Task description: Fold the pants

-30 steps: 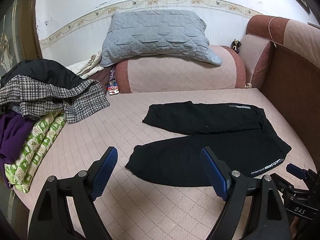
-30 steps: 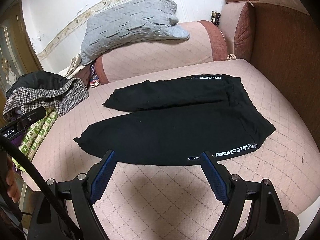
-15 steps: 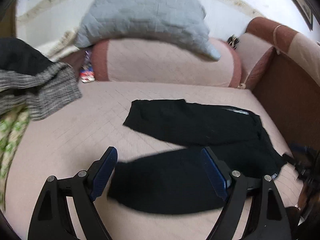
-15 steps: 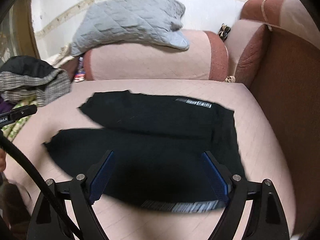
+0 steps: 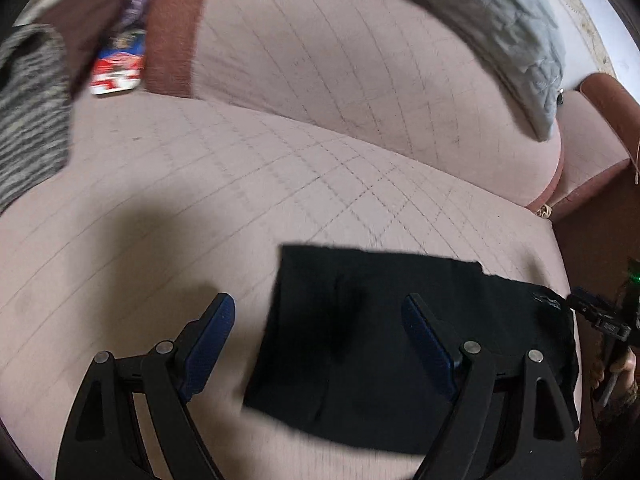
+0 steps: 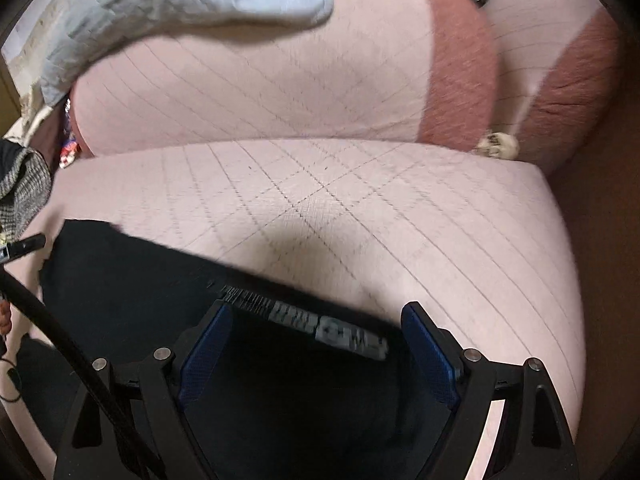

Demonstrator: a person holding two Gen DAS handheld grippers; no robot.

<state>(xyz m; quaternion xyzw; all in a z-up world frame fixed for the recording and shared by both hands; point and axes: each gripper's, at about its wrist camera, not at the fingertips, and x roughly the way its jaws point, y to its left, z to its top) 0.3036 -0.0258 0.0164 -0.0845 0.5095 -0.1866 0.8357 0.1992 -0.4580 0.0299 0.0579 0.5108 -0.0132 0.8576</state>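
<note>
Left hand-held gripper point(image 5: 318, 322): jaws wide, holding nothing, low over the leg-hem end of the black pants point(image 5: 400, 344). Right hand-held gripper point(image 6: 316, 330): jaws wide too, nothing held, over the waistband end, with the white-lettered band point(image 6: 320, 322) between its fingers. Pants lie flat on the pink quilted bed point(image 5: 200, 184). Grey pillow point(image 6: 160, 4) rests on the bolster point(image 6: 280, 80) behind. Checked clothes point(image 5: 32, 112) at the left edge. Both views motion-blurred.

I see the pants point(image 5: 400, 360) on the sofa seat point(image 5: 200, 184), lower right of my left view. Bolster point(image 5: 340, 80) behind, pillow point(image 5: 512, 20) on it, clothes point(image 5: 28, 112) far left.
</note>
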